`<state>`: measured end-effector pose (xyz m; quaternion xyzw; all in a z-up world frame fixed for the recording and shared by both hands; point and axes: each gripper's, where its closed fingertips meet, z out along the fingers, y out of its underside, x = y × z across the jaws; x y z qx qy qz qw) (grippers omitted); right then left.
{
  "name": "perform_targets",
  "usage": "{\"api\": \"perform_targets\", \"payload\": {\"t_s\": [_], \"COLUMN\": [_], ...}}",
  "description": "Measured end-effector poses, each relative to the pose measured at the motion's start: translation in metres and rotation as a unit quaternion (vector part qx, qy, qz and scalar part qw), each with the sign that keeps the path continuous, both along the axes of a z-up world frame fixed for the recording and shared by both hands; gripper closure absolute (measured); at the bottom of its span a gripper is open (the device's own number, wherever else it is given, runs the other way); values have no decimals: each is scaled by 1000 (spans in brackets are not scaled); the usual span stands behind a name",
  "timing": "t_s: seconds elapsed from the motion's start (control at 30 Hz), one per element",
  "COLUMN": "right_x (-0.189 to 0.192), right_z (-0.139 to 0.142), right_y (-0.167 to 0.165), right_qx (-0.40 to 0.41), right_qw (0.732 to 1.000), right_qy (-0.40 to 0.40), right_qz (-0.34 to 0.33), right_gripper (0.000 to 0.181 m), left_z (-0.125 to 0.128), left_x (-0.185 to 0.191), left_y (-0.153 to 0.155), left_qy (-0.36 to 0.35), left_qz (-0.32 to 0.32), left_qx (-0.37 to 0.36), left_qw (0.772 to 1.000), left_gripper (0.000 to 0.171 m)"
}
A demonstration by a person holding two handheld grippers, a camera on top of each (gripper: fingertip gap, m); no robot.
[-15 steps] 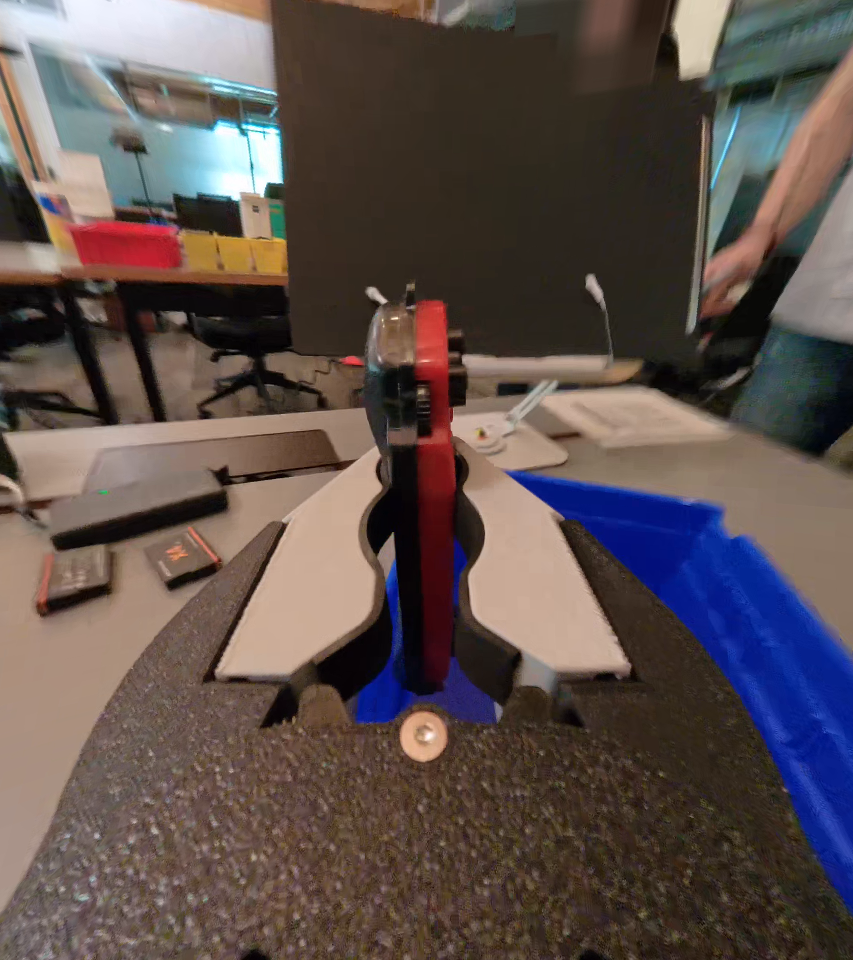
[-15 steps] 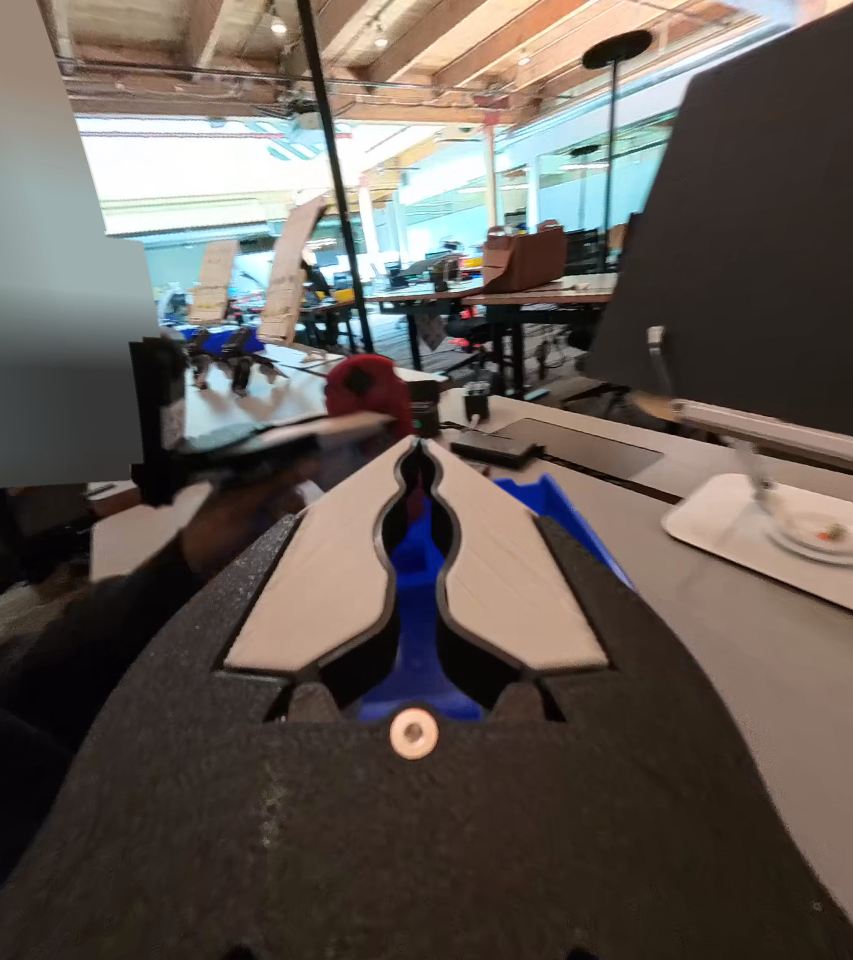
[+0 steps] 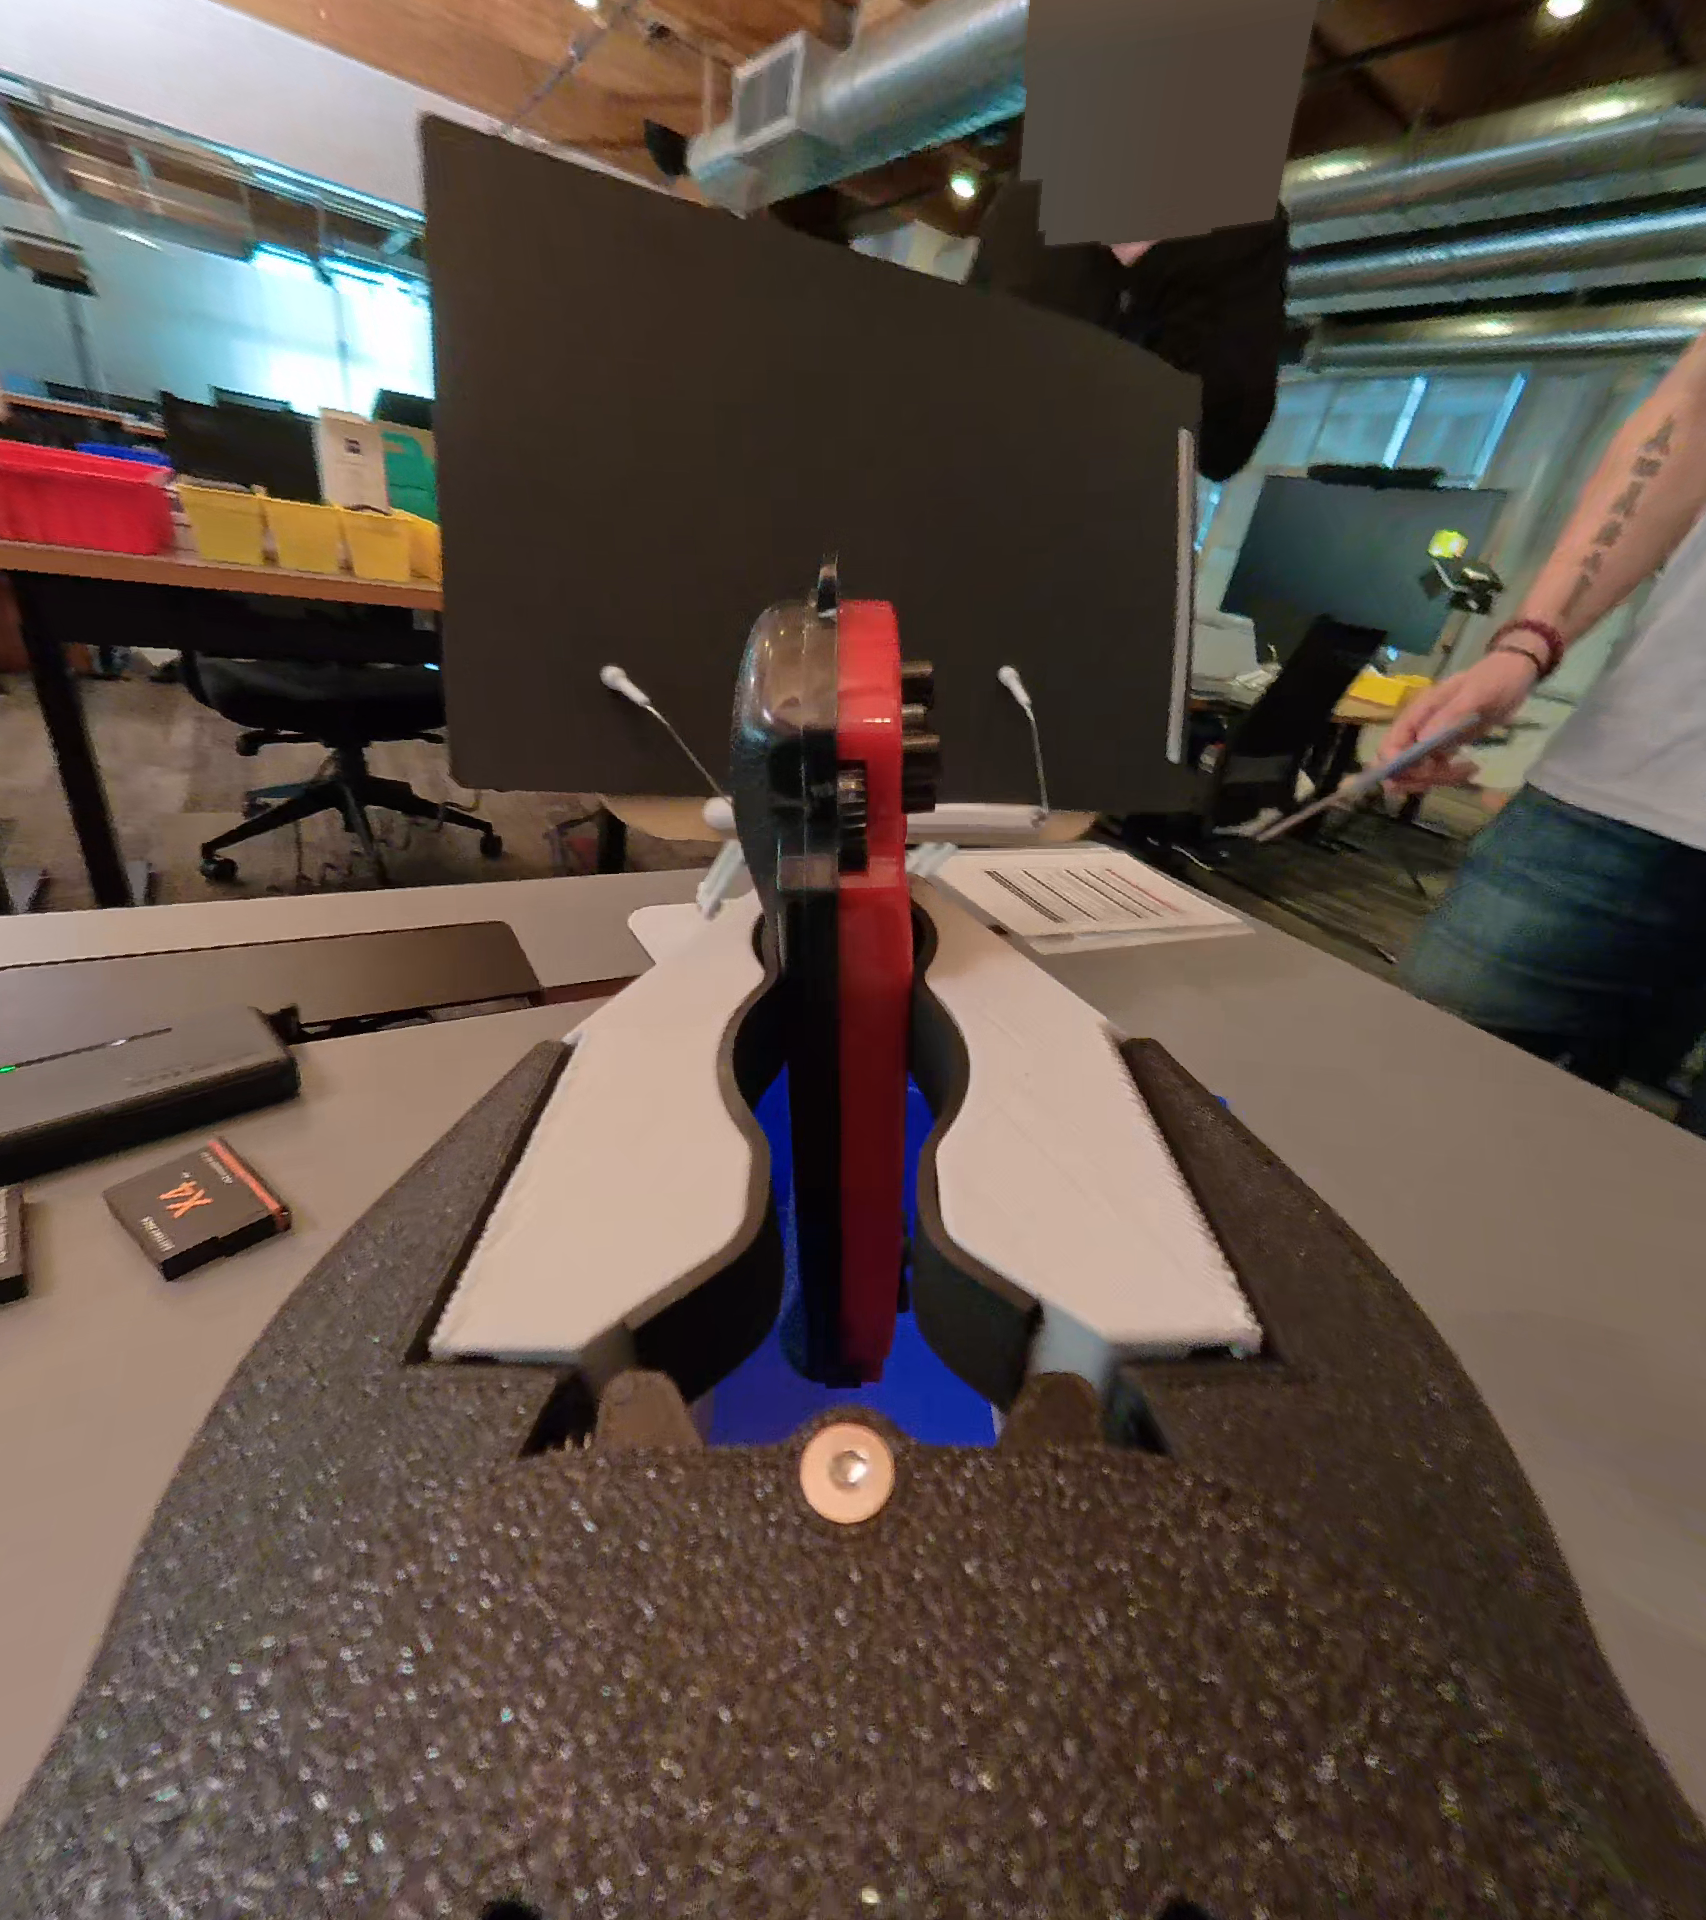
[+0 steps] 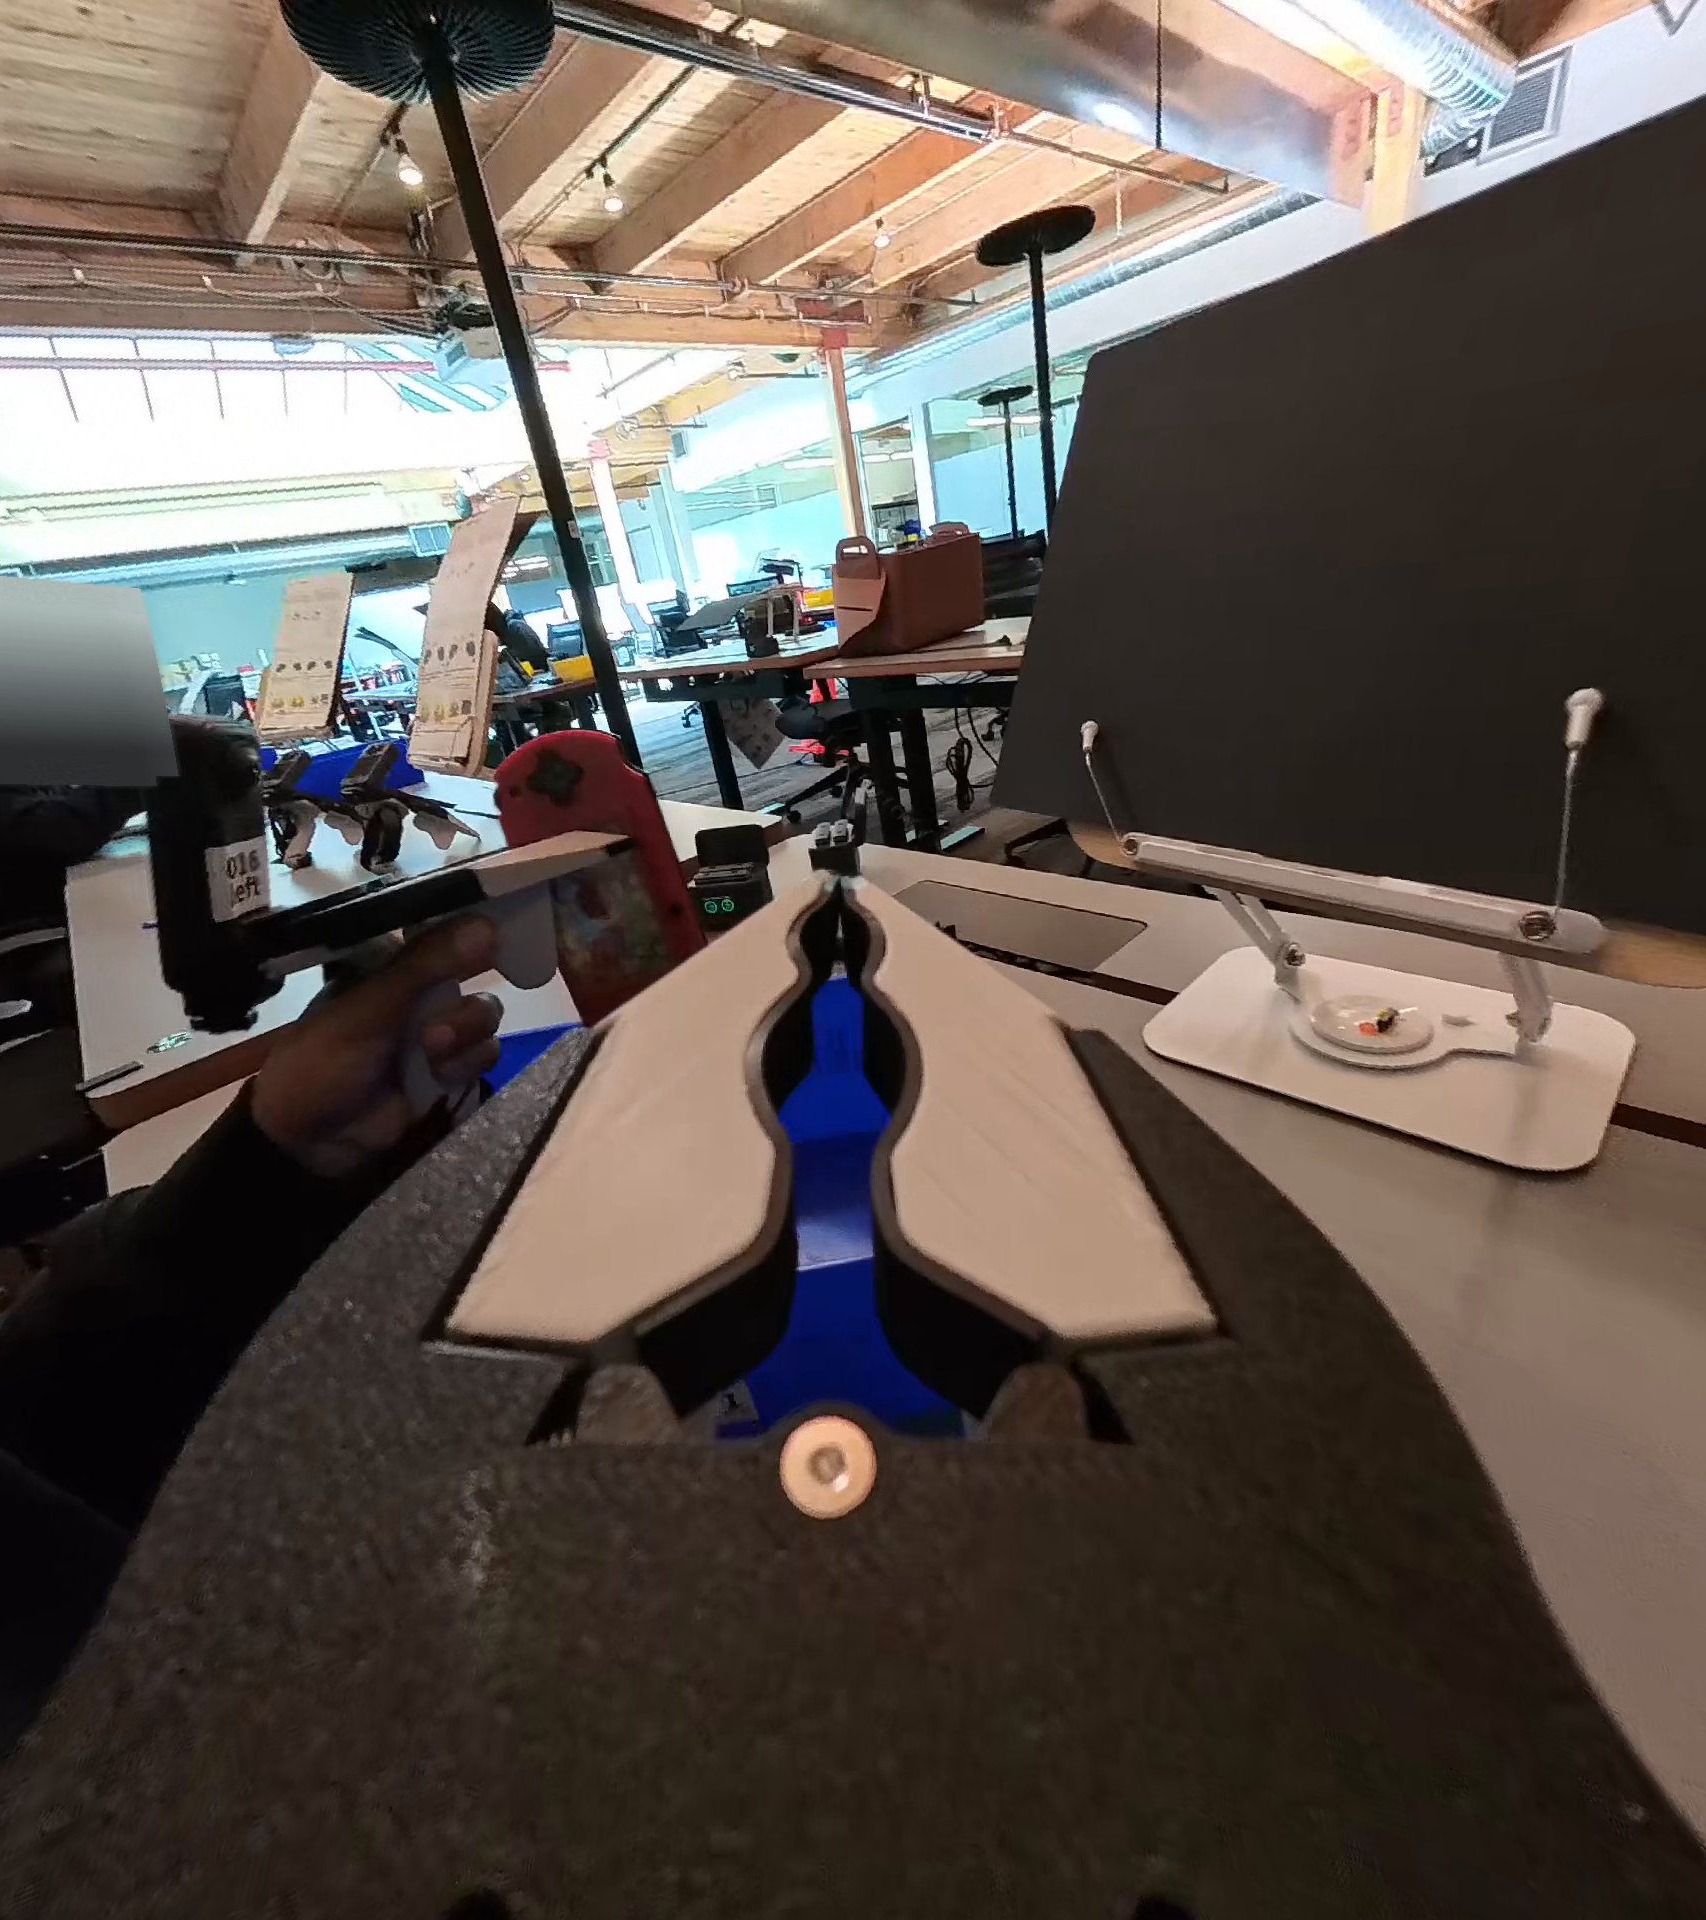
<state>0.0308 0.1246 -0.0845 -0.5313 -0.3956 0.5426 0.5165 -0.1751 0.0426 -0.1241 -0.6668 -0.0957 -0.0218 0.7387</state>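
Leftmost on the grey worktop (image 3: 516, 1039) lay a flat black power pack (image 3: 90, 1091) with a green light, and near it two small camera batteries (image 3: 200, 1205). Centrally, the left gripper (image 3: 844, 935) pinched a red-and-black handheld game console (image 3: 870, 1091) edge-on between its pale fingers (image 3: 641, 1143). The console stood upright, clear of the worktop, above a blue bin (image 3: 849, 1403) glimpsed through the gap. Behind it rose a black board (image 3: 776, 468); a printed sheet (image 3: 1088, 894) lay further right, and a person (image 3: 1680, 675) stood at the worktop's edge.

From the right wrist view, the same console (image 4: 610, 883) showed at left, screen lit, in the hand-held left gripper (image 4: 527, 904). The right gripper (image 4: 836, 883) was pressed together at the tips and held nothing, hovering over the bin (image 4: 828, 1143). A white hinged stand (image 4: 1389, 1049) with a small dish sat well apart at right.
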Motion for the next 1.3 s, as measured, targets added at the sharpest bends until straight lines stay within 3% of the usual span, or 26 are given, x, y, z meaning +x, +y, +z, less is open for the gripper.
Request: {"api": "perform_targets", "payload": {"t_s": [0.3,0.47,0.57,0.67,0.8,0.97,1.3], "right_x": [-11,-36,-63,-97,-136,-154,-169], "right_z": [-17,-31,-44,-57,-64,-53,-70], "right_y": [-30,-50,-65,-78,-96,-86,-73], "right_qx": [26,64,134,226,294,356,397], "right_qw": [998,992,984,961,938,919,896], "right_qy": [-37,-76,-95,-140,-151,-145,-188], "right_qz": [47,73,71,72,103,83,68], "right_gripper": [181,181,180,151,149,154,156], "left_z": [-14,-34,-47,-55,-63,-66,-67], "left_x": [27,41,51,56,54,52,51], "left_y": [10,20,28,33,35,32,27], "left_qy": [26,21,-9,-40,-58,-63,-67], "left_qz": [-45,-72,-105,-133,-138,-138,-142], "left_qx": [-31,-60,-72,-77,-80,-79,-72], "left_qw": [998,995,992,987,986,985,985], "left_gripper": [155,155,155,155,155,155,155]}}
